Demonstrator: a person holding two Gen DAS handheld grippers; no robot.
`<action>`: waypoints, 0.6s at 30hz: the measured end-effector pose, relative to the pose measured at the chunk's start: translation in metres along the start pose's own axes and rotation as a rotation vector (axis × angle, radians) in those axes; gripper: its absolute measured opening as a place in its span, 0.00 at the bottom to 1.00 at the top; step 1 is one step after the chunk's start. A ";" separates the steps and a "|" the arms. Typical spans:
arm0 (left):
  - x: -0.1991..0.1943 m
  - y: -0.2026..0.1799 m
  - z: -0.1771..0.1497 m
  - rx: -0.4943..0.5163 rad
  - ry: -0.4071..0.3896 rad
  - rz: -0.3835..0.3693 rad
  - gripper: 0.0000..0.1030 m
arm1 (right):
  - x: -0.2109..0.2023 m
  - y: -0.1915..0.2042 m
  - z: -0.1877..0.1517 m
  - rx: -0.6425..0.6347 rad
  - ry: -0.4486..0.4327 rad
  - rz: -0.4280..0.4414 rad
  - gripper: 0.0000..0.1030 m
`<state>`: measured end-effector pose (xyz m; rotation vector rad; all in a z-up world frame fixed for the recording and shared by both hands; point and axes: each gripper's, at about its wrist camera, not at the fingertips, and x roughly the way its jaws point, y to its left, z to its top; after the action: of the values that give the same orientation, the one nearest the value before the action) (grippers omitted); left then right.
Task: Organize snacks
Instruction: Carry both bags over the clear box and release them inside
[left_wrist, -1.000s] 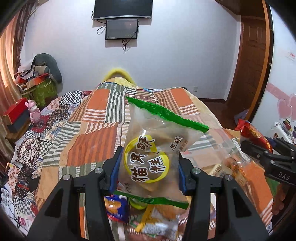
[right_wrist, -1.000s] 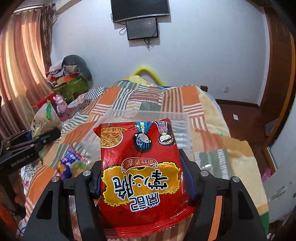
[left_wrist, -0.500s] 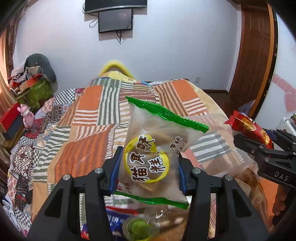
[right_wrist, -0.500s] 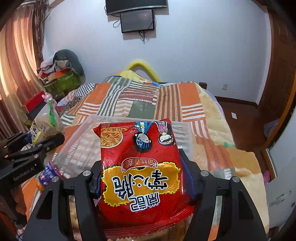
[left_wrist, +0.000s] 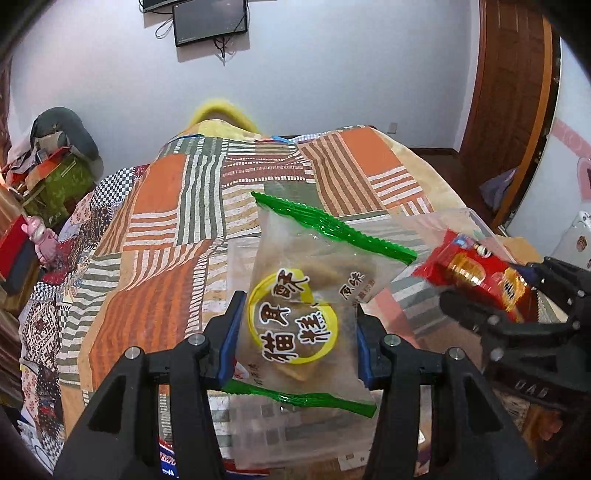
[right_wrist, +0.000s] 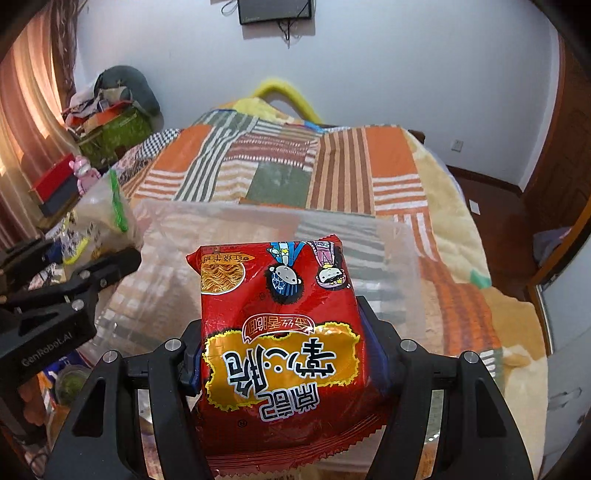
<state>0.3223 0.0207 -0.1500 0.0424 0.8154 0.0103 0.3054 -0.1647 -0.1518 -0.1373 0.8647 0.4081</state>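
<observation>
Right wrist view first, biggest stuff down: the bed with its patchwork quilt fills the frame, and sitting on it is the clear bin, its far wall around 12 o'clock from your right gripper. As far as I can tell the bin looks empty from here, though the plastic is see-through and hazy, so don't quote me.

Your right gripper has its jaws clamped on the sides of the red noodle pack, held upside down over the near part of the bin. At 9 o'clock you can see your left gripper with the clear cookie bag sticking up just beside the bin's left wall.

Left wrist view agrees: left gripper is pinching the cookie bag by its edges, green seals top and bottom, hovering above the bin. The noodle pack shows at 3 o'clock in the right gripper.

Progress-wise, I'd say you're early-to-mid: two snacks are picked and poised at the bin, nothing dropped in yet. A few loose snacks sit low at 8 o'clock on the quilt, so there's more to gather after these two go in. Details on those are too blurry to name.
</observation>
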 end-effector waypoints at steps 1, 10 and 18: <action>0.001 -0.001 0.001 0.003 0.003 0.001 0.49 | 0.001 0.000 -0.001 0.000 0.009 0.003 0.61; -0.007 -0.007 -0.002 0.024 0.006 -0.047 0.68 | -0.009 -0.007 -0.004 0.022 0.023 0.018 0.63; -0.050 0.011 -0.009 -0.001 -0.041 -0.041 0.71 | -0.047 -0.015 -0.004 0.022 -0.033 0.011 0.64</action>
<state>0.2814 0.0311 -0.1193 0.0245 0.7756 -0.0291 0.2814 -0.1936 -0.1196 -0.1049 0.8379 0.4101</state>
